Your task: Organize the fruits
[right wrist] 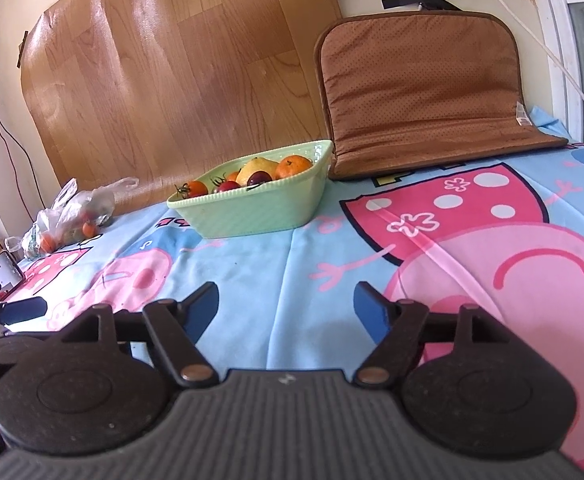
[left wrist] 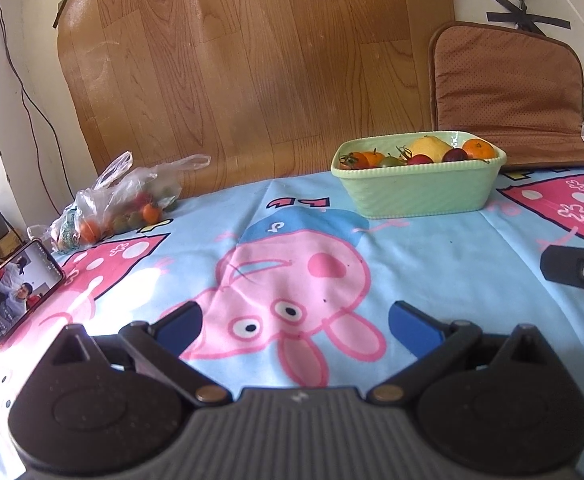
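The remaining loose fruit sits in a thin clear plastic bag [left wrist: 126, 196] at the far left of the cartoon-print blanket [left wrist: 432, 264], close to the wood-grain panel [left wrist: 252, 64]; small orange and green-red pieces show through the film, though individual kinds are hard to tell. Judged from appearance, these pieces are small, round, light and smooth-skinned, so they are likely to roll or slip under an off-centre pinch, and the softer ones may bruise if squeezed hard; take each across its widest part with moderate pressure. The bag itself is limp and crinkled and will probably shift or drag when a piece is drawn out, so steadying it by the knotted handles is advisable. The green ribbed bowl [left wrist: 420, 192] stands further right on the blanket, already holding a yellow pear-like fruit [left wrist: 430, 148], mandarins, dark plums and small tomatoes; it appears rigid and stable. A propped phone [left wrist: 16, 284] stands nearer than the bag, at the left edge. The left gripper [left wrist: 294, 326] hovers low over the blanket with its jaws spread and nothing between them, the bag well ahead and to its left. The right gripper [right wrist: 286, 312] is likewise spread and empty, with the bowl ahead and slightly left, and the bag well apart to its far left.
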Demonstrator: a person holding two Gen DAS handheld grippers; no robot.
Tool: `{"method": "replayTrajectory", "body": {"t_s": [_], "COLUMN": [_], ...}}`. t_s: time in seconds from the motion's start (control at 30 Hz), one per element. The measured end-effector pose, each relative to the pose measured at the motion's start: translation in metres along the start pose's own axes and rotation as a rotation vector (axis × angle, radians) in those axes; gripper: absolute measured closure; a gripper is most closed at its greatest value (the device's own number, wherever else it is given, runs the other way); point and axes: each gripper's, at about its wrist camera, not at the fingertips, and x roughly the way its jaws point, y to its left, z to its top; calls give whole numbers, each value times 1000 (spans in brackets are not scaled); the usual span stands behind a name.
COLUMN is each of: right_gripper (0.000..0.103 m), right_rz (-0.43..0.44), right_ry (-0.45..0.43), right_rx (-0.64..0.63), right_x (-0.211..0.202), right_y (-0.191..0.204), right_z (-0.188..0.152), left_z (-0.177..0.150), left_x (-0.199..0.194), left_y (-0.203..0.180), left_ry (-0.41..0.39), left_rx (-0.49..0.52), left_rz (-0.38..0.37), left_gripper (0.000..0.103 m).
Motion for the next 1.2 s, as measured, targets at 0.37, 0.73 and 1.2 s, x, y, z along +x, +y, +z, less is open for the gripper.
{"method": "replayTrajectory", "body": {"t_s": [0.37,0.73,1.2], "right_gripper": [25,24,24], "right_rz": [-7,-11,-13], "right_ry": [-1,-2,-2], "right_rx": [2,0,-1], "right_x": [-1,0,0], "right_y": [0,-1,-2], "right_z": [-1,0,-1], "left_z": [0,-2,-3], "left_x": [-4,-5,-6], "left_y": [0,4,7], "left_ry": [-12,-10,2], "left_rx": [12,-5,-18], "left_rz": [-12,-60,-96], "left_gripper": [0,0,0]}}
